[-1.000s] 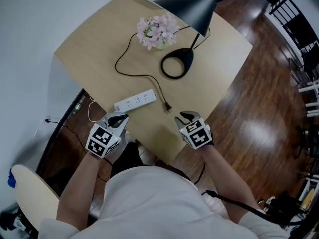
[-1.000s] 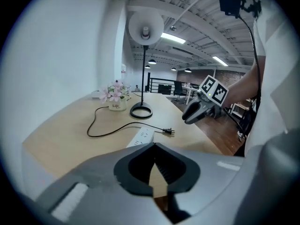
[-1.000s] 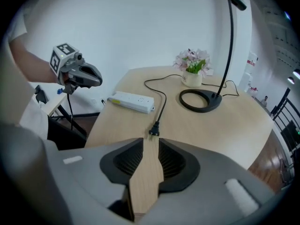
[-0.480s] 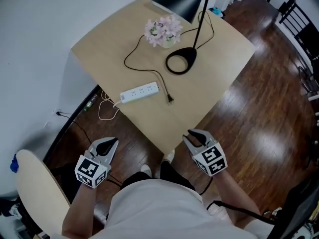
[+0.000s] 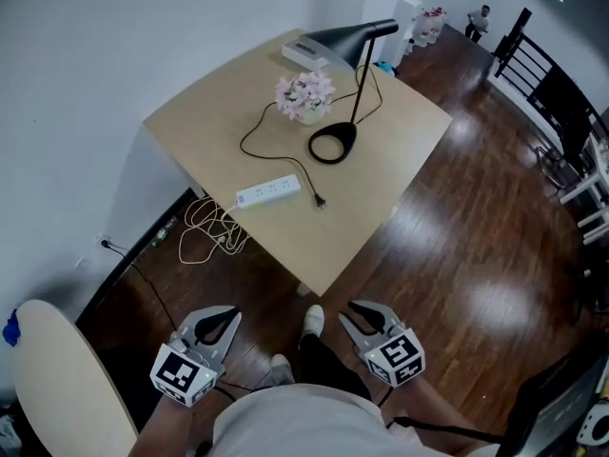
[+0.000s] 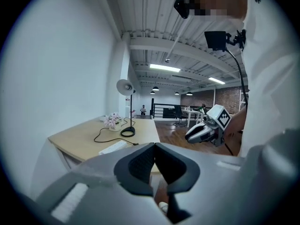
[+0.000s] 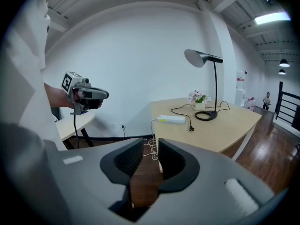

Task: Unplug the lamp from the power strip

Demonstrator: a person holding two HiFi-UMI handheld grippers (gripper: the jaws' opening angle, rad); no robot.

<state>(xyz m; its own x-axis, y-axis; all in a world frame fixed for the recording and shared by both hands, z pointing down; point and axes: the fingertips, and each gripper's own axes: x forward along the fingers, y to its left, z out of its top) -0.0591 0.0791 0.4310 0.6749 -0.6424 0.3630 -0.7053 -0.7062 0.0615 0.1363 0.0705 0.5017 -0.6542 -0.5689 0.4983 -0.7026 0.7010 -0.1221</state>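
- Floor (image 5: 476,236): dark wood boards, filling the right and lower part of the head view.
- Table (image 5: 209,112): pale wood top, set against the white wall; it carries all of the task's things.
- Chair (image 5: 52,379): pale and rounded, at the lower left of the head view, well apart from the table.
- Lamp (image 5: 347,36): black, upright on the table, with a ring-shaped foot and a cone shade that reaches over the far edge.
- Power strip (image 5: 268,192): white, flat on the table near its front edge; its white cable (image 5: 205,231) drops to a loose coil on the floor.
- Flowers (image 5: 304,95): a small pink bunch in a pot, just beside the lamp's foot.
- Cord (image 5: 249,136): black, looping from the lamp across the table top.
- Plug (image 5: 320,201): at the cord's end, lying on the table near the strip's right end, out of every socket.
- Left gripper (image 6: 154,145): low over the floor, well apart from the table; jaws together at the tips, nothing between them.
- Right gripper (image 7: 150,142): likewise low and clear of the table; jaws a narrow gap apart and empty.
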